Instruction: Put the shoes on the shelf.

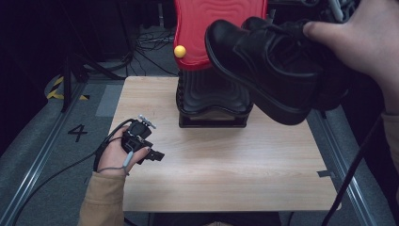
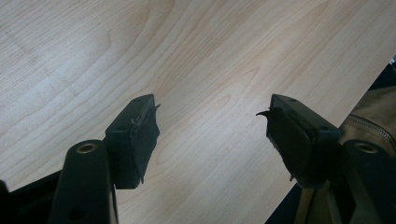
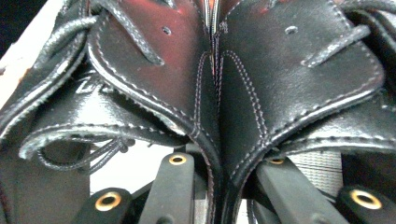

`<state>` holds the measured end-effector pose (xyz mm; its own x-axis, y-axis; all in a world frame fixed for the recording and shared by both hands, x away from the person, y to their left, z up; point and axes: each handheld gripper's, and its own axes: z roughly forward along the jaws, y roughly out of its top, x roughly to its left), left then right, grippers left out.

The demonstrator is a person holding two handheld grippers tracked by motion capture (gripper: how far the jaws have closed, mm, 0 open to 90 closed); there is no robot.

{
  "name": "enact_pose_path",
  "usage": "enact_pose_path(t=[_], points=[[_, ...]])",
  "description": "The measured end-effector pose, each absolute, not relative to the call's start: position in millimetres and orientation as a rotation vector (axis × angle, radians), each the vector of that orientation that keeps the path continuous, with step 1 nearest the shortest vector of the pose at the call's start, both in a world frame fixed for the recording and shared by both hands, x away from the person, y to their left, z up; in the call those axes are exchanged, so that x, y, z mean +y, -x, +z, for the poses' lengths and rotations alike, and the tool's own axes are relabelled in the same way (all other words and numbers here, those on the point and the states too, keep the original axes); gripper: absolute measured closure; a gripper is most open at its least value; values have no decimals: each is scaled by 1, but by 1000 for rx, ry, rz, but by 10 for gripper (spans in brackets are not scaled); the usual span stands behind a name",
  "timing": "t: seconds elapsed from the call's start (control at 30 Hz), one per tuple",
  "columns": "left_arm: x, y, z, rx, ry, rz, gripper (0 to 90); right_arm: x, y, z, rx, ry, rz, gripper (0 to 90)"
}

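Shoes (image 1: 268, 66), a black leather pair pinched together at their collars by the right gripper (image 3: 219, 163), hang above the table's (image 1: 226, 155) far right; left gripper (image 2: 212, 140), spread empty, should stay clear.

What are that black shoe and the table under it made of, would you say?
The black lace-up shoe looks like smooth leather or an imitation: a soft sheen, stitched seams and cut edges show in the right gripper view; which one, I can't tell. The pale tabletop shows wood grain with a flat matte finish, so it is wood or possibly a printed laminate.
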<state>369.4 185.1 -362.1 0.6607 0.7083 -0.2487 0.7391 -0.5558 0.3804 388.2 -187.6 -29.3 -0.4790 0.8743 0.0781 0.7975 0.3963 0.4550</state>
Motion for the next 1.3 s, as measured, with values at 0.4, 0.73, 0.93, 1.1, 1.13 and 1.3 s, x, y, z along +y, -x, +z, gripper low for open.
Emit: enact_pose_path(t=[0.4,0.73,0.93,1.1,1.13,1.3], points=[[185,-365,-368,1141,-2437,-78,335,-161,-427,2,2373,-1556,727,815],[200,-355,-364,1161,-2401,-62,334,-138,-466,8,2268,-1621,737,815],[204,-354,-362,1153,-2391,-44,332,-126,-486,6,2205,-1651,733,815],[209,-356,-358,1144,-2371,-44,332,-117,-501,3,2154,-1667,746,814],[210,-356,-358,1148,-2362,-47,332,-115,-503,3,2146,-1669,755,814],[214,-358,-359,1152,-2358,-54,331,-105,-519,2,2093,-1685,752,814]])
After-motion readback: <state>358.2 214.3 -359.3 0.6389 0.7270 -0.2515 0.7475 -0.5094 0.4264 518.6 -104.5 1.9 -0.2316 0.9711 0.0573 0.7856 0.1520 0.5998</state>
